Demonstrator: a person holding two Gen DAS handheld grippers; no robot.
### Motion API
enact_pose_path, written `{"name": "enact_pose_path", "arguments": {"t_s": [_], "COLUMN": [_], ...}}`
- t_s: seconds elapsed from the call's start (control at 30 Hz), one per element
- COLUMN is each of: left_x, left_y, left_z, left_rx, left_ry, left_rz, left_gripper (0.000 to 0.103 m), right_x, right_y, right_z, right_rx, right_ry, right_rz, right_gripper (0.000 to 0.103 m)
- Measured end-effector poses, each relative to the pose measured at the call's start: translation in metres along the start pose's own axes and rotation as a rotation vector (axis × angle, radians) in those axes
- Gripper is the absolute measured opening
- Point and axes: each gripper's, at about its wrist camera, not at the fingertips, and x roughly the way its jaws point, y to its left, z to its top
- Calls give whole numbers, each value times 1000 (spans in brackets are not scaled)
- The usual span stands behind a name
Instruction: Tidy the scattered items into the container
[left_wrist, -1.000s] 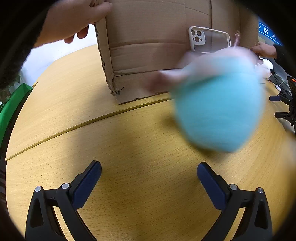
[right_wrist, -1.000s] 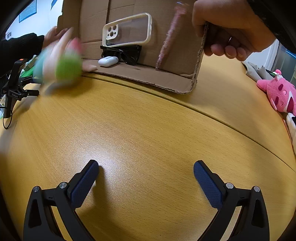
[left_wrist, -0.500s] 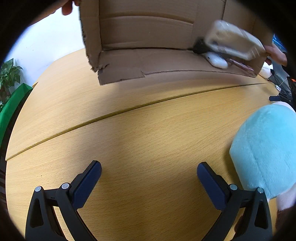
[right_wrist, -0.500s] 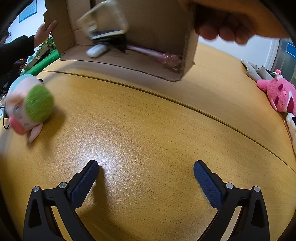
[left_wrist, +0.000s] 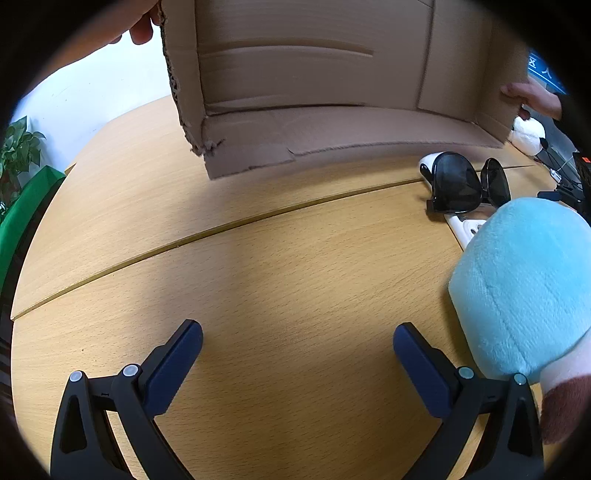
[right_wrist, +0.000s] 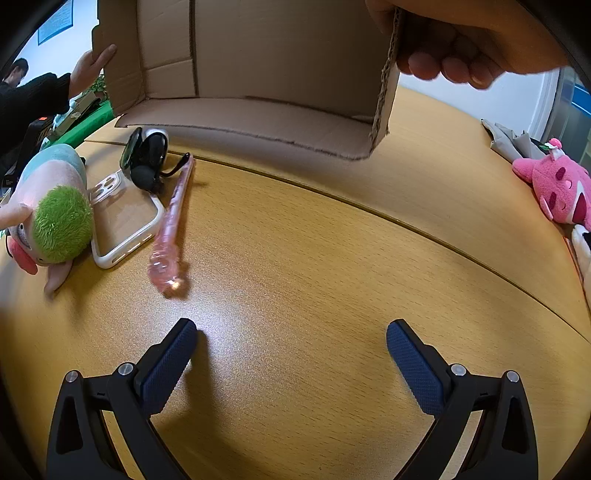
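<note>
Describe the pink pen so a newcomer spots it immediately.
Find the tipped cardboard box on the wooden table. In front of its left end lies a pile; the translucent pink pen lies alongside the clear phone case, the only long thin item.

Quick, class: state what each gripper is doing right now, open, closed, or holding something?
Left gripper: open, holding nothing.
Right gripper: open, holding nothing.

Off to the side there's a pink plush toy lying on the wooden table near its far edge, with some grey cloth bunched up just behind it. Opposite side has a leafy green plant by a white wall.
</note>
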Motion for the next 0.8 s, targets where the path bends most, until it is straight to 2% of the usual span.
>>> {"name": "enact_pose_path", "arguments": {"t_s": [0.8], "left_x": [-1], "left_y": [-2], "left_z": [-1], "left_rx": [7], "left_ry": [1], "left_rz": [-5], "left_gripper": [103], "right_x": [0], "right_y": [-1], "right_z": [0], "right_rx": [-1], "right_ry": [0], "right_rz": [1], "right_gripper": [103]}}
